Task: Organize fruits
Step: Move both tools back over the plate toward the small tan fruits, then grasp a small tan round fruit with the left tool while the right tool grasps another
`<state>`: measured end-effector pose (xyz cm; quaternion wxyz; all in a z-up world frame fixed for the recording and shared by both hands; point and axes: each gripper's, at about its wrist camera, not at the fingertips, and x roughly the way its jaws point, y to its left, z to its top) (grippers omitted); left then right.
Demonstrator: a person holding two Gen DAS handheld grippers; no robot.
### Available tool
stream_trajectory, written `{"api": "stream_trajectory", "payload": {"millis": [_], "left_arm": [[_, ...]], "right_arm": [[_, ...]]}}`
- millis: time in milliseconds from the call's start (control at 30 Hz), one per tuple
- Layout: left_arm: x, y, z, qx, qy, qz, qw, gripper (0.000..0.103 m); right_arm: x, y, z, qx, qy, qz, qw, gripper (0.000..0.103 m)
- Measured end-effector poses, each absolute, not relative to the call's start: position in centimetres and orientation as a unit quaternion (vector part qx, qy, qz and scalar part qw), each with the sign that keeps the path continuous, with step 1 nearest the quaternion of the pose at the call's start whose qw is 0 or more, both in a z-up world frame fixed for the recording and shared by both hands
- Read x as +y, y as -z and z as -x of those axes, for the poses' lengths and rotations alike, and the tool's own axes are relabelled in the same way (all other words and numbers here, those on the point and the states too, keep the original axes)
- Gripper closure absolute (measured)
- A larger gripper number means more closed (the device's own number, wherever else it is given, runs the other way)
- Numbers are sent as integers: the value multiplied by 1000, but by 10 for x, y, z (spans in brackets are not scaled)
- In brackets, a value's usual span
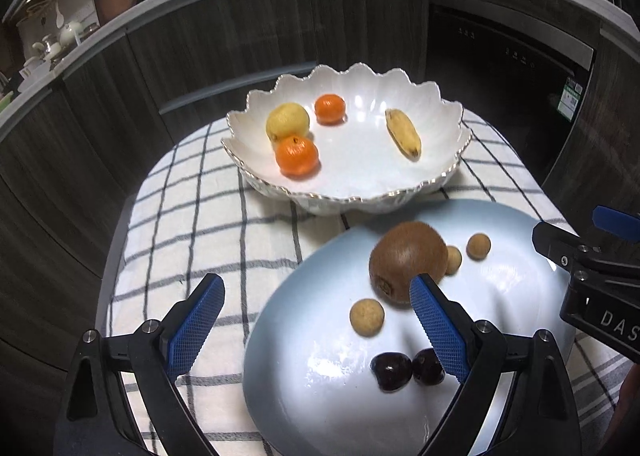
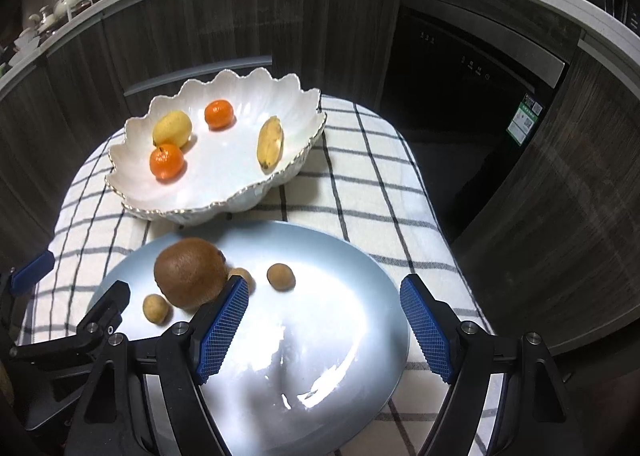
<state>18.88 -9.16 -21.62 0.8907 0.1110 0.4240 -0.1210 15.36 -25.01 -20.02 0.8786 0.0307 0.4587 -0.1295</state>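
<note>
A white scalloped bowl (image 1: 360, 164) (image 2: 224, 176) at the far side of the table holds a yellow fruit (image 1: 287, 121), two tangerines (image 1: 297, 155) (image 1: 330, 108) and a small banana (image 1: 402, 132). Nearer, a pale blue plate (image 1: 320, 396) (image 2: 340, 296) carries a kiwi (image 1: 406, 264) (image 2: 188, 272), three longans (image 1: 367, 317) (image 1: 479, 246) (image 2: 281, 276) and two dark cherries (image 1: 392, 370). My left gripper (image 1: 318, 316) hovers open over the plate's left edge. My right gripper (image 2: 324, 330) hovers open over the plate's middle, with nothing gripped.
A checked cloth (image 1: 200, 224) covers the small table. Dark wood cabinets (image 1: 224, 36) and a black appliance (image 2: 460, 104) curve behind it, close to the bowl. The worktop above them is crowded with pots and bottles. Each gripper shows at the edge of the other's view.
</note>
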Motion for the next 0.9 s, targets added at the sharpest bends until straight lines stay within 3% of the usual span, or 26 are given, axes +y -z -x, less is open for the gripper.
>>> {"api": "stream_trajectory", "payload": {"millis": [500,567,800,900], "left_arm": [[-97,255,-191,459,138,-128,868,18],[-99,259,-192,463,139,-128,866,24],[-105,270,-198,475,145,-131,858,32],[-108,275,-199,483,149,-131,853,40]], "right_arm": [[-251,232,-155,481,127,-31,867,24],[-251,234,-156,483,127,-30,866,24],[-252,238,-161,488,128,-32,863,24],[-252,239,-163,489,128,-32,862,24]]}}
